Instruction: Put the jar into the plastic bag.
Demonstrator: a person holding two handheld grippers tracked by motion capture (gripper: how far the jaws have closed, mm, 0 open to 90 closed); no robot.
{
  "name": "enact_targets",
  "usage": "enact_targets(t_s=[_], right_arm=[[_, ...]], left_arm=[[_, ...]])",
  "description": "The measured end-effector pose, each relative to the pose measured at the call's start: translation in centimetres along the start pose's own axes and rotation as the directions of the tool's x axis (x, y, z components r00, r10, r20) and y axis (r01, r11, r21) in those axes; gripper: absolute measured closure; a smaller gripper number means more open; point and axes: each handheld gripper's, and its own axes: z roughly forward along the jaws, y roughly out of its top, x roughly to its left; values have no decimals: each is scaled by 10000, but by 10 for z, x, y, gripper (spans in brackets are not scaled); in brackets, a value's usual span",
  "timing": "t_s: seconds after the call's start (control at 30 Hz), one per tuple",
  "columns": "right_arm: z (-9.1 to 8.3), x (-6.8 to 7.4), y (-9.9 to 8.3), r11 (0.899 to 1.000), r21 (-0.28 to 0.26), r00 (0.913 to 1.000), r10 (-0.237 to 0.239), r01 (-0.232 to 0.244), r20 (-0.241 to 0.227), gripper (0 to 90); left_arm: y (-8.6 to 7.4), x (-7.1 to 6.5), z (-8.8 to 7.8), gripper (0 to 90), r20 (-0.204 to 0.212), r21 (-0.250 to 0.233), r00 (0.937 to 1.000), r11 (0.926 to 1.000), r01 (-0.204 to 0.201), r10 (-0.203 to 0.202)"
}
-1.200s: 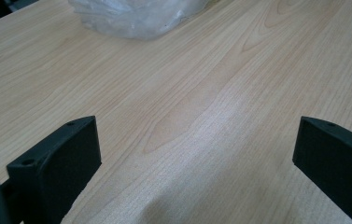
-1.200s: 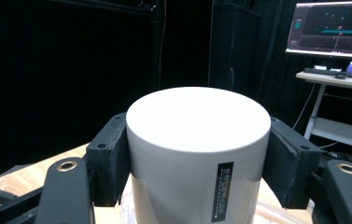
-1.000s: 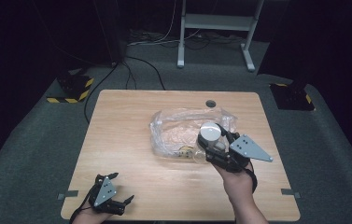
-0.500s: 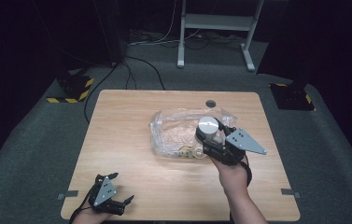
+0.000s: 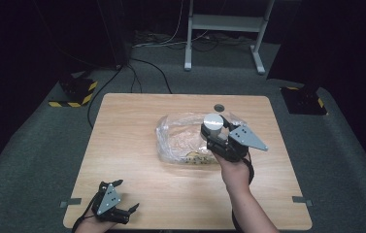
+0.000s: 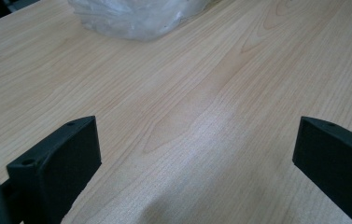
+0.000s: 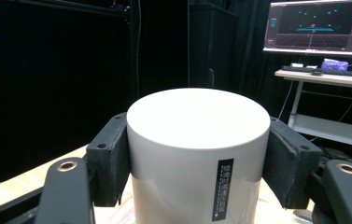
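Both grippers are in use: the right gripper (image 5: 213, 132) clamps a white cylindrical canister (image 7: 196, 154) by its sides, while the left gripper (image 5: 122, 199) rests at the near left corner of the wooden table (image 5: 132, 131) with its jaws spread wide and nothing between them. Upright, with its long axis vertical and flat top up, the canister is above a crumpled clear plastic bag (image 5: 180, 141) lying mid-table; the bag's contents cannot be made out.
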Motion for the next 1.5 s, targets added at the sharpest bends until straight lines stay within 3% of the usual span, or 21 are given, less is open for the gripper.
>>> enact_targets(t_s=[0.9, 1.3, 1.5], right_arm=[[43, -15, -11, 9997, -57, 9989, 249, -247, 401, 330], [62, -21, -31, 9994, -78, 9983, 350, -346, 477, 330], [67, -19, -38, 9998, -163, 9985, 150, -142, 524, 330]], left_arm=[[-1, 1, -1, 13, 21, -110, 10000, 9999, 89, -89], [-1, 1, -1, 13, 38, -139, 10000, 9999, 75, -75], [-1, 1, -1, 14, 68, -143, 9999, 9998, 99, -99]])
